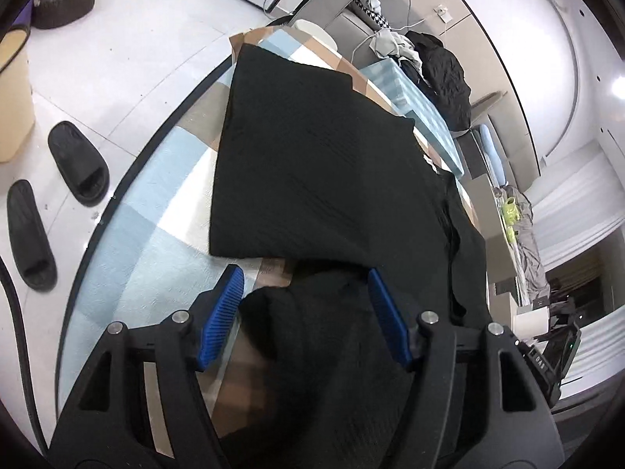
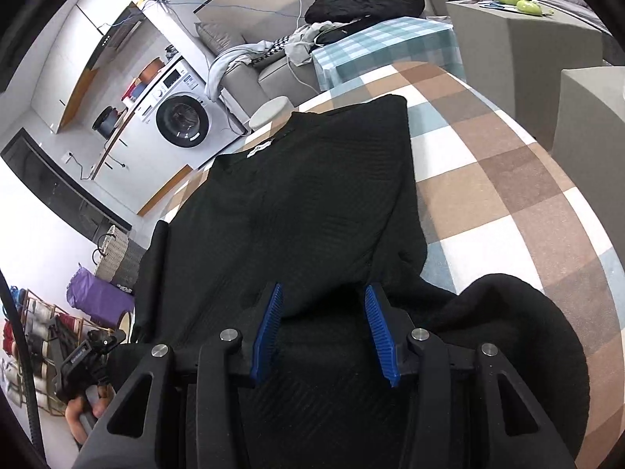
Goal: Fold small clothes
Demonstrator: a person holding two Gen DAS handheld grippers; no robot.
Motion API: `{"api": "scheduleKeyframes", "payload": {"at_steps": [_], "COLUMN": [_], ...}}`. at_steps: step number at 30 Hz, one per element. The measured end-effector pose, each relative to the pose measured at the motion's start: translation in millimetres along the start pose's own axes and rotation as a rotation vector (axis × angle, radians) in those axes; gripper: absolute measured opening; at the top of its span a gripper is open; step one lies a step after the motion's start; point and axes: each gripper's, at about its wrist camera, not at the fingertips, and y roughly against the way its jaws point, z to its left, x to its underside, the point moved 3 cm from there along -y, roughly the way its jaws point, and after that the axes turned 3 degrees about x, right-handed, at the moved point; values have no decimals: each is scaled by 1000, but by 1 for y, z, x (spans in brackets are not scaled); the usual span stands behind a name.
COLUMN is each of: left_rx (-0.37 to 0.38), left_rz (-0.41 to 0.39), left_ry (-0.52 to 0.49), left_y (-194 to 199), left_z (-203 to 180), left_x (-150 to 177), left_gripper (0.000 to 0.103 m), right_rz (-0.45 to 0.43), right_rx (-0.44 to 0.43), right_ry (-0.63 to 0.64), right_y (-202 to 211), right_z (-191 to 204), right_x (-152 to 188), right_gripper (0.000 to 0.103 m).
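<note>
Black garment | left hand-held gripper part-open over fabric | right hand-held gripper part-open, gripping nothing

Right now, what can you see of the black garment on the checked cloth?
The black garment is a ribbed knit top, spread mostly flat on the checked cloth, with a white label at the neckline on the far end. One side looks folded over the body. The near end is bunched and rumpled under both tools, whose blue pads straddle the fabric without clearly pinching it.
</note>
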Motion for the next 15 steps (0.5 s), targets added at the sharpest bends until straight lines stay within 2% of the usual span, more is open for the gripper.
{"api": "scheduleKeyframes", "payload": {"at_steps": [6, 10, 12, 14, 15], "left_rx": [60, 68, 49, 13, -16], "left_rz": [-32, -72, -99, -115, -117], "left_ry": [92, 135, 138, 134, 123], "left_y": [-23, -27, -26, -29, -30], "left_z": [6, 8, 7, 6, 4], "left_x": [-20, -34, -37, -40, -41], "left_gripper": [63, 63, 61, 27, 2], "right_rz": [-3, 0, 0, -1, -2], "right_rx": [-20, -18, -20, -23, -23], "right_ry": [-27, -30, -32, -40, -43], "right_y": [-2, -2, -1, -2, -2], "right_z": [0, 0, 0, -2, -3], "right_x": [2, 5, 6, 5, 5], "right_gripper": [46, 48, 48, 48, 48]}}
